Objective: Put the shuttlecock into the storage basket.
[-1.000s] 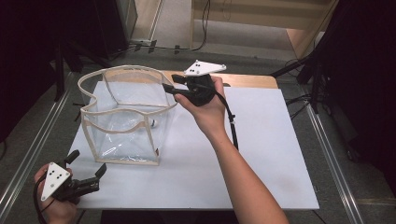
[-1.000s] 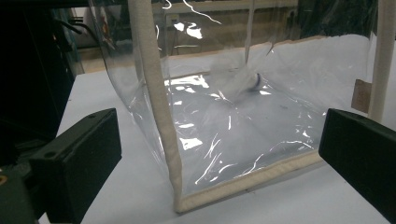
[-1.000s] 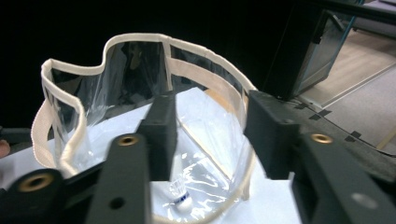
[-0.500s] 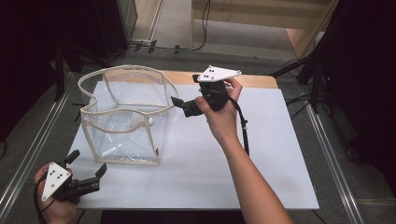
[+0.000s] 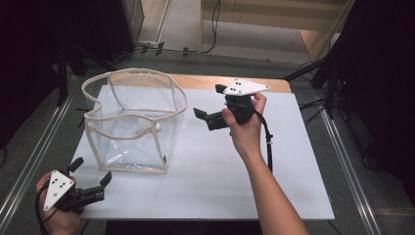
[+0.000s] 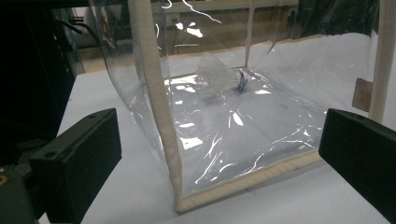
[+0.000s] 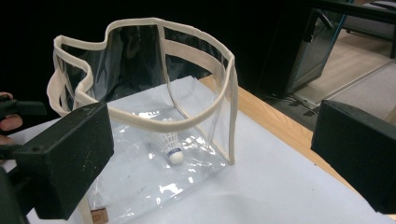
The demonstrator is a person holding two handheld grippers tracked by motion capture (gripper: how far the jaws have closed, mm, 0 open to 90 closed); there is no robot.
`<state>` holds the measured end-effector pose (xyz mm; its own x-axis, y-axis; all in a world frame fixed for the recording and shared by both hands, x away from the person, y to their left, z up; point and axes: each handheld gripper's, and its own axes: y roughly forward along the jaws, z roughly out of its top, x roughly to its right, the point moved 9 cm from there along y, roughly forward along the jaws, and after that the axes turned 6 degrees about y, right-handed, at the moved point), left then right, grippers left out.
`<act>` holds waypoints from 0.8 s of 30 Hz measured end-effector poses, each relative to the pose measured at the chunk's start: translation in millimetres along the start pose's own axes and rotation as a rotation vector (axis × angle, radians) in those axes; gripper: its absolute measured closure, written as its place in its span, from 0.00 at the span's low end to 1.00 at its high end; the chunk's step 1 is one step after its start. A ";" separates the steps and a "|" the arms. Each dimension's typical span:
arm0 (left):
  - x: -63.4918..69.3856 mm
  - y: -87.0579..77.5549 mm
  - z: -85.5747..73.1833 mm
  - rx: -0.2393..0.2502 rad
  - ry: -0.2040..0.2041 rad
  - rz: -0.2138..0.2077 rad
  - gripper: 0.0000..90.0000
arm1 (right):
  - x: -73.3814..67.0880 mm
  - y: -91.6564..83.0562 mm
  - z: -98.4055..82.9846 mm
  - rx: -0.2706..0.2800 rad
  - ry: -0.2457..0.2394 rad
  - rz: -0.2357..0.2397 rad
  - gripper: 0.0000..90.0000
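Inside the clear bag (image 7: pixel 140 93) lies a shuttlecock (image 7: pixel 173 148); right gripper (image 5: pixel 208 115) jaws wide.

Light comes from overhead; white mat (image 5: pixel 205 171) is bright w/ soft, faint shadows, while far left and right of the room drop to near black. High view is a bit soft, low detail. Clear bag (image 5: pixel 132 122) throws glare: white streaks on its creased plastic in the left gripper view, smaller glints in the right gripper view. In both gripper views the near black jaws are out of focus, edges blurry; bg behind the bag is dark.
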<state>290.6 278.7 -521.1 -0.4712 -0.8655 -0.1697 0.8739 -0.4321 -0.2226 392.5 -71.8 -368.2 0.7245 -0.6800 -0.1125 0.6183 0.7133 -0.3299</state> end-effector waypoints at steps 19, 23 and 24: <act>-0.2 -0.3 0.0 0.001 -0.002 0.004 0.00 | 18.0 -26.3 -29.0 0.002 0.038 -0.033 0.00; 0.1 -0.4 0.0 0.001 0.000 0.005 0.00 | 21.7 -31.6 -37.3 -0.003 0.044 -0.041 0.00; 0.2 -0.4 0.0 0.001 -0.001 0.004 0.00 | 22.6 -32.9 -39.7 -0.006 0.047 -0.046 0.00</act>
<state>290.1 278.7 -521.0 -0.4672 -0.8676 -0.1701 0.8761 -0.4285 -0.2208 376.5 -117.4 -397.1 0.6804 -0.7192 -0.1405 0.6485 0.6802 -0.3417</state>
